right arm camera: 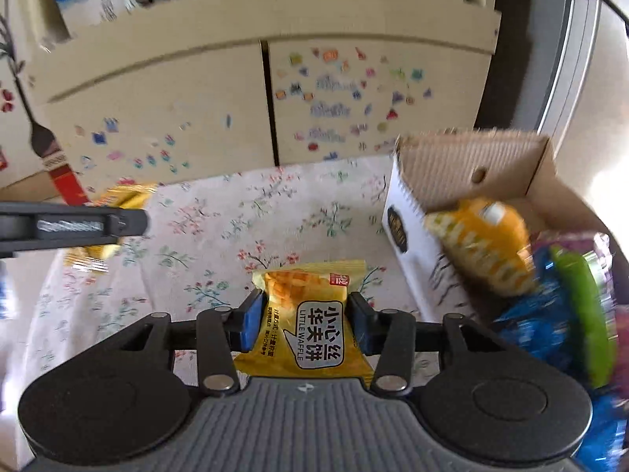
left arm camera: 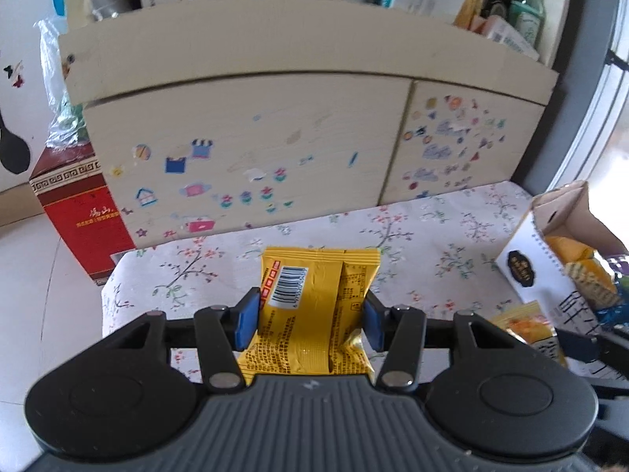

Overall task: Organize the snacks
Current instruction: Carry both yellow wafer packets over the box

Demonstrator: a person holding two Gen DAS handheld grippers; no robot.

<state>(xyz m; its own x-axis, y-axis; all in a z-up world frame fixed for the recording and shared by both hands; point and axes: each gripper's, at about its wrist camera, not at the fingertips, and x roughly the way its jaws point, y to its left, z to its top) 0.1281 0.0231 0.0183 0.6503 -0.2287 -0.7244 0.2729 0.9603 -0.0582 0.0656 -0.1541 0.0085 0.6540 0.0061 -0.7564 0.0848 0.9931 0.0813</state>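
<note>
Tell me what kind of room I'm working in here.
Most likely a home, perhaps a child's room: a beige cabinet covered in kids' stickers, a floral cloth over the work surface, and an open cardboard box of wrapped snacks. Both grippers hold yellow waffle packets.

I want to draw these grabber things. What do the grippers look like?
Both look alike. Each gripper, left and right, has two blue pads on black jointed links with silver round pins. Behind them sits a grey ribbed body with a tiny lightning mark, flanked by two big black round discs. No cables or sleeves show.
</note>
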